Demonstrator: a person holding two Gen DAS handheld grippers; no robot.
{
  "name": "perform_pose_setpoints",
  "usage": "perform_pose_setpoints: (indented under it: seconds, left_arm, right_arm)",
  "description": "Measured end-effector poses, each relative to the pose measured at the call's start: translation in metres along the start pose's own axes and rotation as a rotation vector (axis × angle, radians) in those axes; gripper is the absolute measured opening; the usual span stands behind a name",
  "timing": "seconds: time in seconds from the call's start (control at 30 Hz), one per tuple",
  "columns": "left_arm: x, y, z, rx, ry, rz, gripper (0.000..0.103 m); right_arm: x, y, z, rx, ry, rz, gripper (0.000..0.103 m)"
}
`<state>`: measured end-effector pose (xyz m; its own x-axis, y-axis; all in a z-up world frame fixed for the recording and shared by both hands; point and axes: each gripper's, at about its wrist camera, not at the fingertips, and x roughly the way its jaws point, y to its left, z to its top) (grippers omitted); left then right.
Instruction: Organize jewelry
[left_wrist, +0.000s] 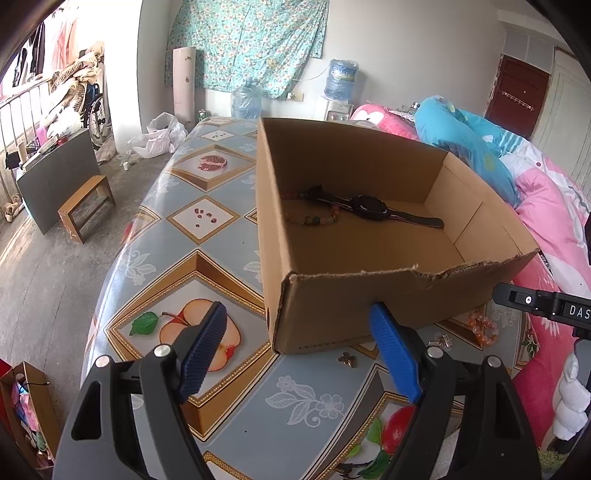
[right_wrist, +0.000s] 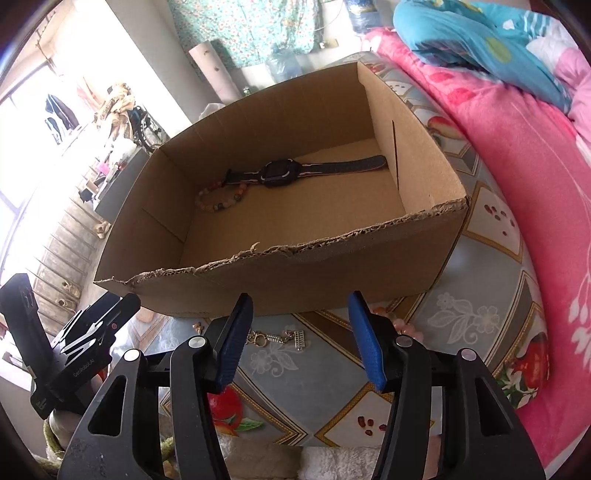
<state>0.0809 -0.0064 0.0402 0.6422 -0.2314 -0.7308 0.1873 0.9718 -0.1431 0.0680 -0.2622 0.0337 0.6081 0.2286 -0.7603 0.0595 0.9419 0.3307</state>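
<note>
Both the left gripper (left_wrist: 299, 325) and right gripper (right_wrist: 301, 319), with ribbed blue pads, gape empty. The torn brown cardboard box (left_wrist: 332, 306) holds a black wristwatch (right_wrist: 280, 171) and a beaded bracelet (right_wrist: 221, 197).

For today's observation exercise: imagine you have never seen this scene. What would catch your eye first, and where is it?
The open cardboard box on the fruit-patterned tablecloth dominates; a black wristwatch and a beaded bracelet lie at its far end. In front of it, loose on the cloth, are a chain bracelet, an orange bead bracelet and a small charm. The right gripper, jaws open, hovers over the chain.
</note>
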Motion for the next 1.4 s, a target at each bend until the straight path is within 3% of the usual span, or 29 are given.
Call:
perform_pose_setpoints:
  seconds: [1.4]
  left_arm:
    - [0.0028,0.0004,0.0000,-0.023,0.007,-0.006,0.079]
  right_arm:
    - [0.0032,0.0054,0.0013,-0.020,-0.024,-0.038,0.054]
